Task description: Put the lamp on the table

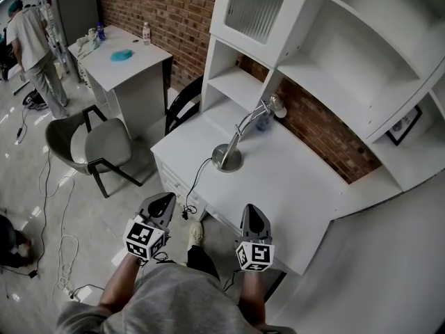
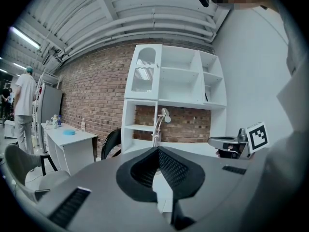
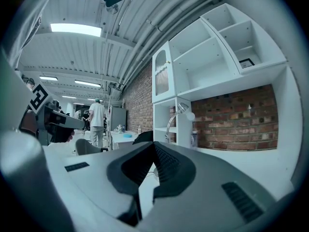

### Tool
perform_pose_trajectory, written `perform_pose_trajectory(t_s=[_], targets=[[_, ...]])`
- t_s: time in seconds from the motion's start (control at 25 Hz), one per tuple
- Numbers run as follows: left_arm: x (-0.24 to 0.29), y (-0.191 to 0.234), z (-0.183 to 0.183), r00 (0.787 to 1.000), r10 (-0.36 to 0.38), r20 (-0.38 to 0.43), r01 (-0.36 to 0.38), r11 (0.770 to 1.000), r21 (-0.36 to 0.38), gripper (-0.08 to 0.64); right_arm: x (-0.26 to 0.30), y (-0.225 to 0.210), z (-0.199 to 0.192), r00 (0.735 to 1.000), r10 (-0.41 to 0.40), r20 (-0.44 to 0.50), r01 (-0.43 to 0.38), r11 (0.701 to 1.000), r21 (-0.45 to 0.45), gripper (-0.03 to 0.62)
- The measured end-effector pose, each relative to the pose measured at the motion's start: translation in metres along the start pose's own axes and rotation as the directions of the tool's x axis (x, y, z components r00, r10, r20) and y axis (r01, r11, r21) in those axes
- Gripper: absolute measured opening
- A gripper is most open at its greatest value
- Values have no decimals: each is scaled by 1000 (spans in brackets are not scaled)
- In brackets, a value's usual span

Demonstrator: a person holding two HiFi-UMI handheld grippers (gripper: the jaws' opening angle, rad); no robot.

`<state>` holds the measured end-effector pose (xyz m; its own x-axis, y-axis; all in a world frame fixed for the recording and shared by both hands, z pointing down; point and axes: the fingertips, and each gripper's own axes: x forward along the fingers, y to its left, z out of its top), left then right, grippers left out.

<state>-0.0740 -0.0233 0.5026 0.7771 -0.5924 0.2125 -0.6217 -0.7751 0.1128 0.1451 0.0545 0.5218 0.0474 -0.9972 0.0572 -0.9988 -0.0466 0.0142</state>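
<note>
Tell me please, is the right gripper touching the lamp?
Apart: the head view shows bare table between the right gripper and the lamp.

A white shelf unit (image 1: 348, 54) is set against a brick wall (image 1: 174, 12); a ribbed-glass door (image 1: 256, 5) is fitted at its upper left and a framed picture (image 1: 404, 125) is propped in a right-hand compartment. Farther along the wall a white side desk (image 1: 149, 56) is seen, with a blue object (image 1: 122, 55) and a bottle (image 1: 146, 33) on it. A grey chair (image 1: 90, 145) is placed beside it. Cables (image 1: 59, 235) are strewn on the floor (image 1: 28, 186).
</note>
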Motion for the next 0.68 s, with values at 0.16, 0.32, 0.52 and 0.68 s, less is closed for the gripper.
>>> perform_pose_trajectory(t_s=[0.16,0.32,0.52,0.68], targets=[[1,2,3,1000,8,17,-8,1000,1,3,0,1,0,1000,3,-4,-3,1000,-1,23],[3,1,4,1000,5,17,-5,1000,3,3,2,1,-1,1000,4,-8,-4,1000,4,23],[5,2,2,1000,-2,14,2,1000,6,3,2,1,-3,1000,5,-11,-5,1000,4,23],[6,3,1,1000,-1,11,1,1000,3,3,3,1,-3,1000,7,-9,-7,1000,4,23]])
